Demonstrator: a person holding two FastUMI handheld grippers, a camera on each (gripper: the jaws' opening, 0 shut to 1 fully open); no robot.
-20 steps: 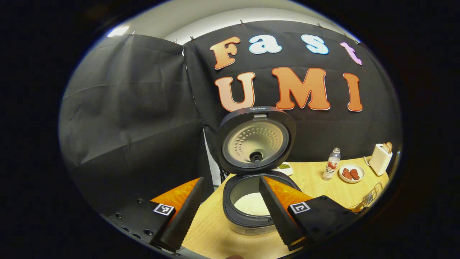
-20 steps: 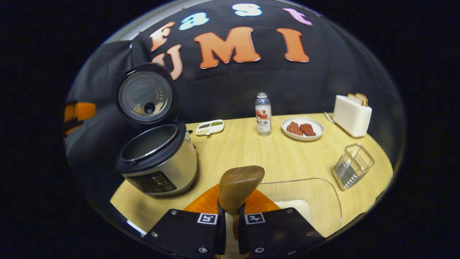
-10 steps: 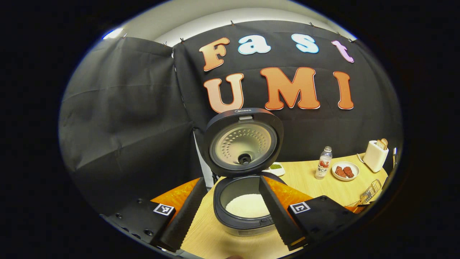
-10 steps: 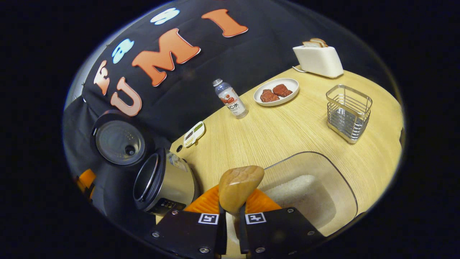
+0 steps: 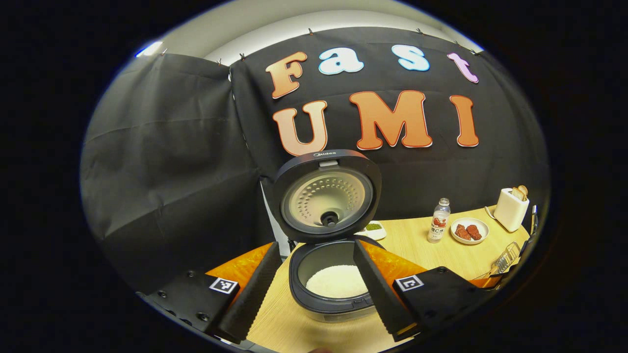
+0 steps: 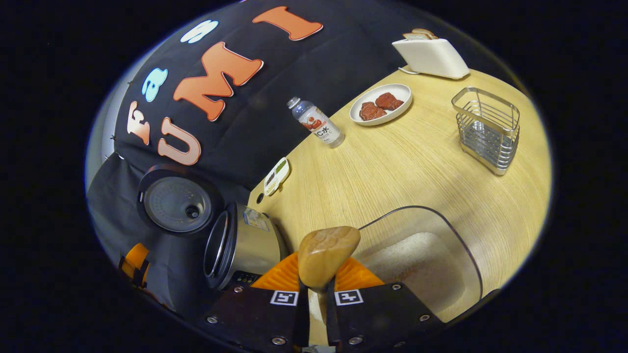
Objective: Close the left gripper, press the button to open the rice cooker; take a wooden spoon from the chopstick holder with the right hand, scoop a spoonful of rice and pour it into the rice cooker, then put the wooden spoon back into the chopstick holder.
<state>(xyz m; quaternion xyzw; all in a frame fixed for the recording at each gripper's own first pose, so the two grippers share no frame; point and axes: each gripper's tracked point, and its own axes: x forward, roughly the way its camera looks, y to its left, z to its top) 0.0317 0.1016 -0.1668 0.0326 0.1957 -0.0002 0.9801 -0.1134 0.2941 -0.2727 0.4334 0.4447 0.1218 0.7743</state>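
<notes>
Rice cooker (image 5: pixel 329 274) stands between the left gripper's (image 5: pixel 314 289) spread fingers in the left gripper view, lid (image 5: pixel 327 195) swung upright, white rice (image 5: pixel 336 280) lying in its inner pot. The fingers are wide apart and grip nothing. Beyond the right finger a plate (image 5: pixel 469 231) carries two reddish pieces, with a bottle (image 5: pixel 438 227) just beside it.

In the right gripper view, the right gripper (image 6: pixel 314 294) is clamped on a wooden spoon (image 6: pixel 327 254), its bowl rising just ahead of the fingertips. A clear container (image 6: pixel 423 260) with rice in its bottom sits just right of the fingers, the cooker just left. The wire chopstick holder (image 6: pixel 487 128) stands well ahead to the right, nothing inside.
</notes>
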